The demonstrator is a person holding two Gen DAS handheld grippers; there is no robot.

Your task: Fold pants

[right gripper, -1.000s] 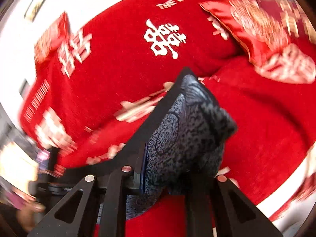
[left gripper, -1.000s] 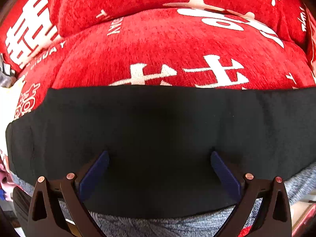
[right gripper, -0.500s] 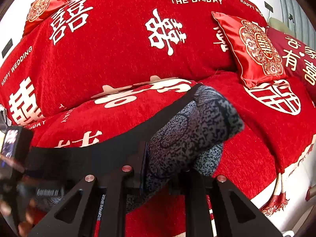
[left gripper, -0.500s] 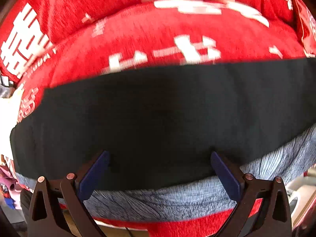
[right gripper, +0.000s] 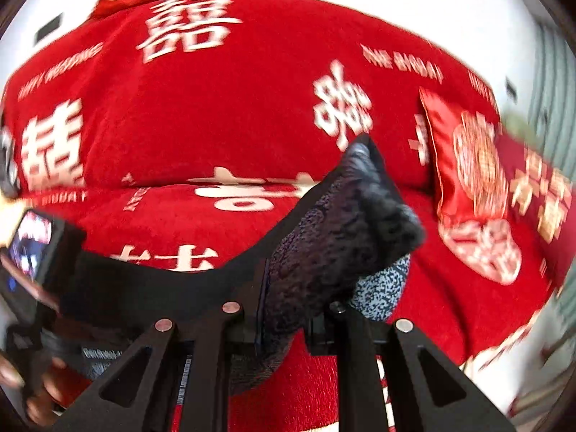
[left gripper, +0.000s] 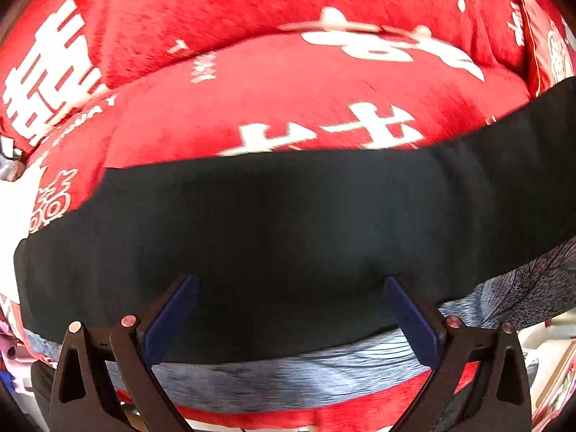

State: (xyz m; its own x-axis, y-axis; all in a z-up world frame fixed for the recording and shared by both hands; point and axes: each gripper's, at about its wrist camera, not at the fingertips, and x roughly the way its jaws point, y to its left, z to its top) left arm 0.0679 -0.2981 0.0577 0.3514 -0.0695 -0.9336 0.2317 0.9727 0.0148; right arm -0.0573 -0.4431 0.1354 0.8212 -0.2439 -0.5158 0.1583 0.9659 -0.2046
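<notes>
Grey patterned pants (right gripper: 334,237) with a black waistband (left gripper: 288,230) hang over the red sofa cover's (left gripper: 273,108) front edge. Right gripper (right gripper: 288,309) is pinching a bunched end; left gripper's (left gripper: 289,309) jaws are spread wide over the waistband, gripping nothing.

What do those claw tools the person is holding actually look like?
Both are black, with triangular cut-outs and small copper-coloured rivets. The left gripper has flat dark blue pads on its fingers. The right gripper has the same black frame.

One pants (left gripper: 288,223), two claws (left gripper: 289,309) (right gripper: 288,309).
</notes>
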